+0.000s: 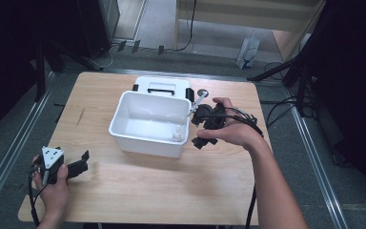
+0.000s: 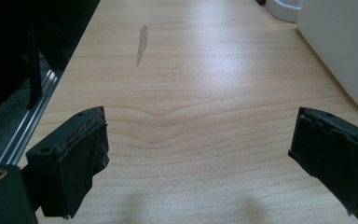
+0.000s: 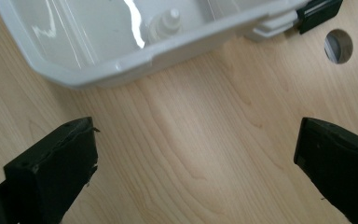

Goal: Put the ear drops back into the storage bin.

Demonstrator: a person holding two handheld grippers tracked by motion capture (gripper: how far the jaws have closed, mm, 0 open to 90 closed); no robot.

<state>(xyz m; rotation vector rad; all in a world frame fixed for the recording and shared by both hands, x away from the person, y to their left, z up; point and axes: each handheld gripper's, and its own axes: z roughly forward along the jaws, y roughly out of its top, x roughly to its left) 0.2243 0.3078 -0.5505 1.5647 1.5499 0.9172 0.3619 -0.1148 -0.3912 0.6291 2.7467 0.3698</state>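
Right gripper [image 1: 201, 129] wide open, nothing between the jaws, just right of the white plastic bin [image 1: 124, 102]. Small white bottle [image 1: 177, 133] upright in the bin's near-right corner. Best kept clear of the rim while drawing away, so the bottle stays standing. Left gripper [image 1: 78, 164] also wide, empty, low over the table [image 1: 124, 191] at near left.

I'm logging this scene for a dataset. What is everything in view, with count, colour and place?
box: one, white, open, middle of the table.
small bottle: one, white, inside the box, near its right corner.
lid: one, white with black handle and clips, behind the box.
table: one, light wood, with a hole near the far edge.
left tool: one, black, open, near left corner.
right tool: one, black, open, right of the box.
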